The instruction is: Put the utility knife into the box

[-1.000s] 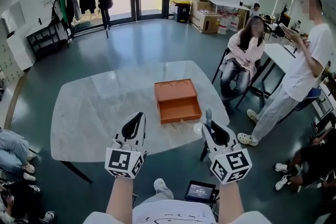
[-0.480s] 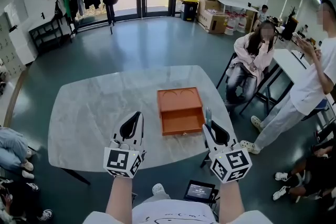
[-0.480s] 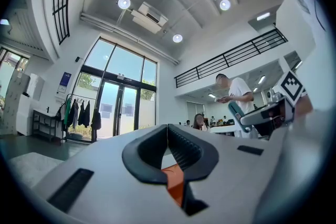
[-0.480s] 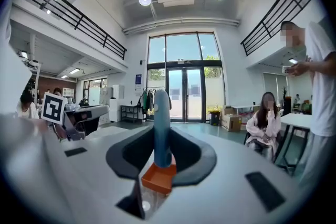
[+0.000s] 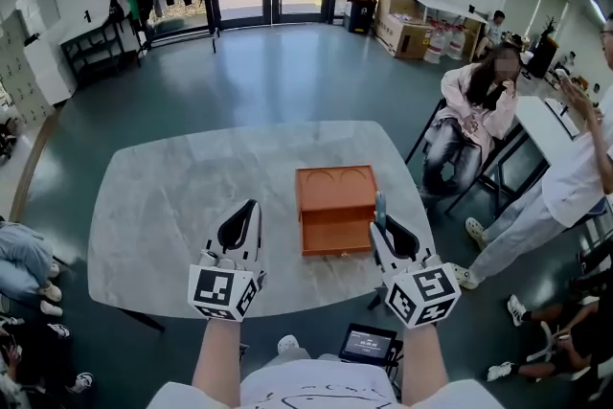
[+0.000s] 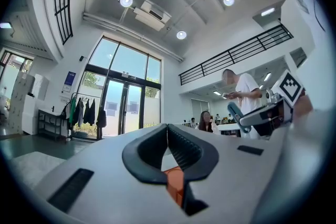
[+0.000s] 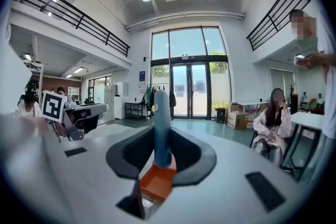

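Lying open on tbl (image 5: 192,196): orange box (image 5: 335,230)

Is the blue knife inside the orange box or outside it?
Outside. The right gripper is shut on the utility knife, held upright beside the open box.

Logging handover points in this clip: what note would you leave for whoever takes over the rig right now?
Left gripper: fingers shut, empty, held over the white marble table, left of the box.
Right gripper: shut on the blue utility knife, which sticks out past the fingers, near the box's right edge.
Open orange rectangular box: on the table, looks empty.
Done: knife is in the grip.
Left: carry it over the box, lay it inside, release.
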Motion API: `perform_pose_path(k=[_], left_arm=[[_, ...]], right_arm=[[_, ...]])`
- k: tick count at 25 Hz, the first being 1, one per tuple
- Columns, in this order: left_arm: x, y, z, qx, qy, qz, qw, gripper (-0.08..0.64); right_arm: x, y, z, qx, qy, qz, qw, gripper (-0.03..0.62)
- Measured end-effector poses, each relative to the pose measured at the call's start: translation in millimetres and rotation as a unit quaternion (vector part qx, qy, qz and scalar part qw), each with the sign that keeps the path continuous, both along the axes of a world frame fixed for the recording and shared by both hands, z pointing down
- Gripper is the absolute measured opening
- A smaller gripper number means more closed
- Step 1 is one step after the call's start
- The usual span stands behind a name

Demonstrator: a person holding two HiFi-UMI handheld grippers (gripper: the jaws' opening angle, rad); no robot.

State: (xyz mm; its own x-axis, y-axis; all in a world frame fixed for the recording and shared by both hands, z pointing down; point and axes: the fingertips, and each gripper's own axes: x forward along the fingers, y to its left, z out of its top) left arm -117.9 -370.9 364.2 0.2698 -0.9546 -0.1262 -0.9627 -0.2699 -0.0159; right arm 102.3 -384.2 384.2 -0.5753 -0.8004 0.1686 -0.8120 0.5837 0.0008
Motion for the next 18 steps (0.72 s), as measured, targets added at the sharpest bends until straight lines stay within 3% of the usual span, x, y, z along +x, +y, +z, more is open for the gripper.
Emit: perform_pose_path(k=[10, 18], left_arm=[[-5, -9, 11, -0.017, -0.003, -0.048, 0.9987, 0.015], [3, -23, 21, -0.033, 0.000, -0.087, 0.9956, 0.015]], right_arm=[[1, -32, 21, -0.033, 0.002, -0.044, 0.998, 0.103], [1, -60, 57, -0.092, 0.017, -0.102, 0.990, 0.103]])
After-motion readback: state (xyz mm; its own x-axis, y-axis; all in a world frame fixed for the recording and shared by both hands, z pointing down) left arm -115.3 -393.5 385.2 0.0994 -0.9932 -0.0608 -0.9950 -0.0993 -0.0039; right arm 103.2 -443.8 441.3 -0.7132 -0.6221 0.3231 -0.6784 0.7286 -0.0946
